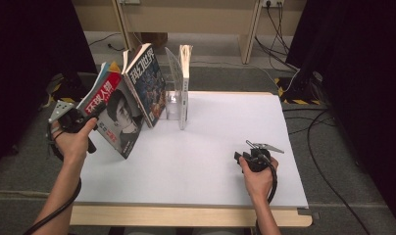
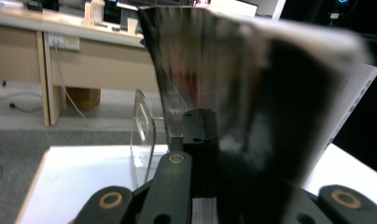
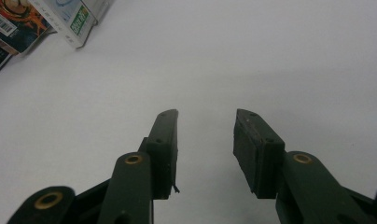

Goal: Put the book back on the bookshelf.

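Right gripper (image 1: 247,155) resting on white table (image 1: 201,161), near right edge; fingers (image 3: 165,140) spread, nothing between. Left gripper (image 1: 90,113) at table's left edge, fingers pinching portrait-cover magazine (image 1: 118,115), tilted. Behind it, second magazine (image 1: 146,83) leaning toward clear acrylic bookend (image 1: 174,78). Thin white book (image 1: 185,83) upright against bookend.

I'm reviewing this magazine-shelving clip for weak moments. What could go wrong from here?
The left tongs pinch the red-titled magazine near its top edge only, so the limp copy may sag or slip out. It leans against the blue magazine, which itself stands tilted by the clear divider; a nudge could topple the row. The right tongs rest open on the table, too far off to steady anything.
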A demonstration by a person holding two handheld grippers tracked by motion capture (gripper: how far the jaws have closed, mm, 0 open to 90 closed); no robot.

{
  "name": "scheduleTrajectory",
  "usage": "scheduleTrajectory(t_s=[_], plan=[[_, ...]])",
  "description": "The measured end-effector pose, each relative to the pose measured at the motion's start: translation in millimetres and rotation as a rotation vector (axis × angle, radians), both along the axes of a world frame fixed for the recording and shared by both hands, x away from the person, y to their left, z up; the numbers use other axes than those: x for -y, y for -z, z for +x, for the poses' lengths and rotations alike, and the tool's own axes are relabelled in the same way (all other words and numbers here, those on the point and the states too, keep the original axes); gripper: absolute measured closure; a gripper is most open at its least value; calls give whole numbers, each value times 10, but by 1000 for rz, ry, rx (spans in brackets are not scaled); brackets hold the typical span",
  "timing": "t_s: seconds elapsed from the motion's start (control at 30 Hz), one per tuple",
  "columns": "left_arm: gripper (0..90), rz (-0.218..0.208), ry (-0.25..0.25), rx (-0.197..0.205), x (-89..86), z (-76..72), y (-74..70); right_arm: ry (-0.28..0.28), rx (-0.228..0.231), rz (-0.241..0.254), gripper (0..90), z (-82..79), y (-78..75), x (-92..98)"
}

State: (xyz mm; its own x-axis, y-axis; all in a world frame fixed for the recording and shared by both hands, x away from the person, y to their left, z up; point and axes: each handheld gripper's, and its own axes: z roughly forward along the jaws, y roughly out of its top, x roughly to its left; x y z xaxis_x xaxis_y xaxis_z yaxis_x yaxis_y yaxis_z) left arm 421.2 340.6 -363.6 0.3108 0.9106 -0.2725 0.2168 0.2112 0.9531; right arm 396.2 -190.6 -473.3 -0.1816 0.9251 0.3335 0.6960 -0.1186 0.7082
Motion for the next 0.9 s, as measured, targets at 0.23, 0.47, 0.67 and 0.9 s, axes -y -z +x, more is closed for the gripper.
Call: scheduleTrajectory(t_s=[0.23, 0.47, 0.67, 0.9], plan=[[857, 35, -9, 2, 54, -9, -18, -6, 8, -7, 603, 1, 1, 15], [862, 39, -14, 18, 73, 15, -36, -1, 7, -4, 604, -6, -2, 12], [863, 60, -25, 72, 84, 100, -140, -8, 17, -13, 604, 6, 7, 33], [863, 58, -11, 134, 145, 273, -252, -4, 11, -5, 603, 2, -6, 31]])
